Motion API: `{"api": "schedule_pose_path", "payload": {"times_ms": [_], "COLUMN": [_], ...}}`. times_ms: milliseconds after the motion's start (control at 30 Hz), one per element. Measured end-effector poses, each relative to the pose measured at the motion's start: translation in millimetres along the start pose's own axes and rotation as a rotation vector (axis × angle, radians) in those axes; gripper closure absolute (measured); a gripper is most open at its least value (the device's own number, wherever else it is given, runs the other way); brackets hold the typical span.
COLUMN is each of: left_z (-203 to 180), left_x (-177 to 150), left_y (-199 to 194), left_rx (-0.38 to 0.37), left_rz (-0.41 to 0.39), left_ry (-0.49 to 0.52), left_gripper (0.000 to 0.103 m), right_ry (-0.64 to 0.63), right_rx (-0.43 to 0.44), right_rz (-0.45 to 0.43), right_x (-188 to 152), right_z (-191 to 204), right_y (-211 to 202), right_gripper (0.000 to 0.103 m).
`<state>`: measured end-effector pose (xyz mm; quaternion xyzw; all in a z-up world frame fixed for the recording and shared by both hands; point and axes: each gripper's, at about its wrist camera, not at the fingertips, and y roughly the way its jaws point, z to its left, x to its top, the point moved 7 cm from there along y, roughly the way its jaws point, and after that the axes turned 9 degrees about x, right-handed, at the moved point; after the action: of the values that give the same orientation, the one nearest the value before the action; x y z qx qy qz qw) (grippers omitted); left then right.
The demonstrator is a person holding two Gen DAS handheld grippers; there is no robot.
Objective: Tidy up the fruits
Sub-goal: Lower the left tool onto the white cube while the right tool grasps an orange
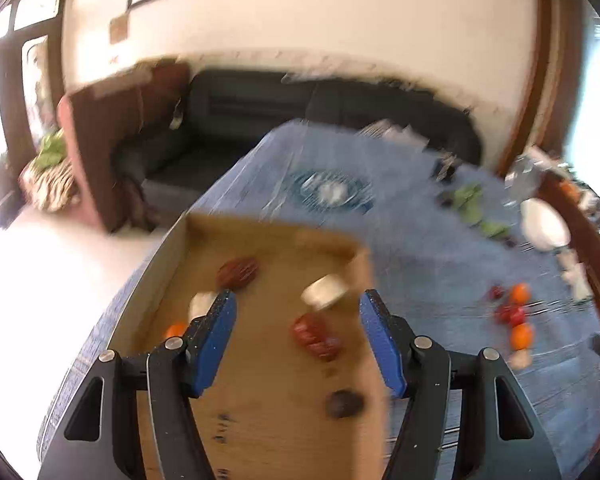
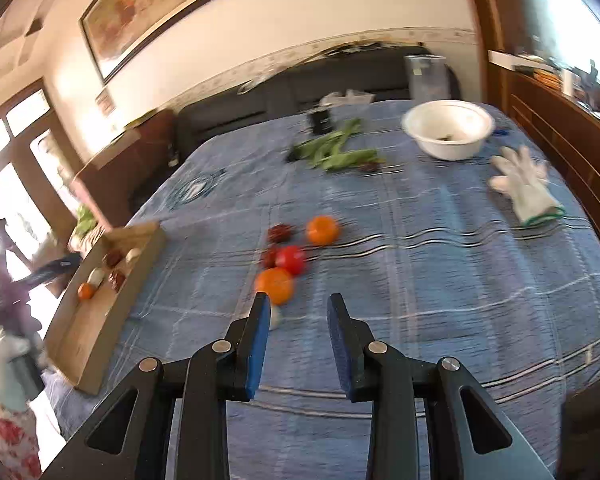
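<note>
My left gripper (image 1: 296, 300) is open and empty above a shallow cardboard box (image 1: 260, 400). The box holds dark red fruits (image 1: 238, 272) (image 1: 316, 336), pale pieces (image 1: 326, 288), a small orange fruit (image 1: 175, 330) and a dark round one (image 1: 344, 402). My right gripper (image 2: 299, 304) is open and empty just short of a loose cluster on the blue cloth: two oranges (image 2: 275, 285) (image 2: 322, 230), a red tomato (image 2: 291, 259), dark red fruits (image 2: 280, 233) and a pale piece (image 2: 275, 317). The box also shows in the right wrist view (image 2: 100, 300).
A white bowl (image 2: 448, 128), a white glove (image 2: 524, 184), green pea pods (image 2: 336, 152) and a dark small object (image 2: 320, 120) lie at the far end of the blue tablecloth (image 2: 440, 280). A dark sofa (image 1: 300, 100) stands beyond the table. A wooden cabinet (image 2: 560, 128) runs along the right.
</note>
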<state>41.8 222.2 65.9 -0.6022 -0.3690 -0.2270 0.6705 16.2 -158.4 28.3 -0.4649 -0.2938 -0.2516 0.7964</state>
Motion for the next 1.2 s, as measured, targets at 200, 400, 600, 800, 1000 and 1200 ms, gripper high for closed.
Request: {"api": "schedule_pose_path", "payload": {"times_ms": [200,400,600,800,1000,1200], "left_z": [-92.4,-173.3,-233.2,-260.9,-270.0,-271.6], "left_x": [2.6,-30.5,-70.0,-87.1,-100.1,-106.2], "left_y": [-35.1,-14.8,12.7,20.7,35.1,37.4], "left_rx": [-0.185,-0.306,-0.381,-0.399,-0.406,-0.415], "left_rz": [-0.052,0.020,0.122,0.122,0.161,0.177], "left_ry": [0.128,0.204,0.289,0.362,0.386,0.390], "left_gripper": [0.036,0.036,0.036,0.038,0.054,0.077], "right_ry": [0.085,0.138,0.115,0.121,0.109,0.093], "right_rx": [-0.021,0.029,0.047,0.058,0.078,0.090], "right_rz": [-0.031,0.032,0.127,0.150,0.168,0.187], "right_x": [49.1,62.6,45.8,42.9,41.6,36.5], "right_z": [-35.6,-44.7,-35.0,-41.7,-37.0,-31.0], "right_y": [16.9,74.8,127.9,147.3,154.4,159.4], "right_gripper": [0.071,0.071,0.071,0.072,0.071,0.072]}}
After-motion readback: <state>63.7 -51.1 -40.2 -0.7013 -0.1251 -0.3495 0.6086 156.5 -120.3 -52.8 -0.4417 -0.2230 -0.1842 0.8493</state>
